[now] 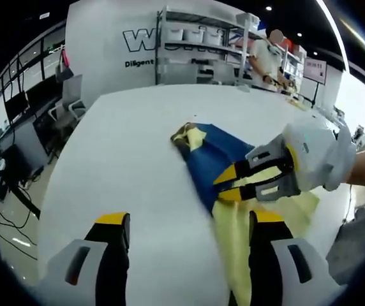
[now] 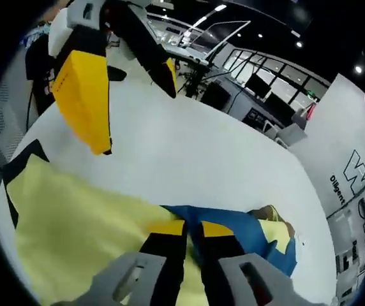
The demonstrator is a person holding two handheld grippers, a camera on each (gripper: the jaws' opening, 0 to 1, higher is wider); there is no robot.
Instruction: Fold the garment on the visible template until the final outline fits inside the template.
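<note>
The setting is an open workshop with metal shelving and a white wall bearing lettering at the top of the left gripper view. A white worktop [image 1: 125, 159] fills the middle of both views. A yellow-and-blue garment [image 1: 217, 156] lies on the worktop, right of centre in the left gripper view and along the lower half of the right gripper view. Black template [image 2: 23, 162] marking shows at the garment's left edge in the right gripper view; its full outline cannot be made out.

The left gripper [image 1: 189, 233] rises from the bottom of its own view with jaws wide apart and nothing between them. One jaw is over bare worktop, the other over yellow fabric. It also appears at the upper left of the right gripper view.

The right gripper [image 2: 192, 233] has its jaws nearly together at the blue-yellow boundary, apparently pinching a fabric layer there. In the left gripper view it enters from the right, tips at the same boundary.

Judged step: a fold is being started, with the right gripper holding an edge. The garment is only partly folded. The next move calls for a second grasp by the left gripper, then carrying the edge over so the outline stays inside the template.
</note>
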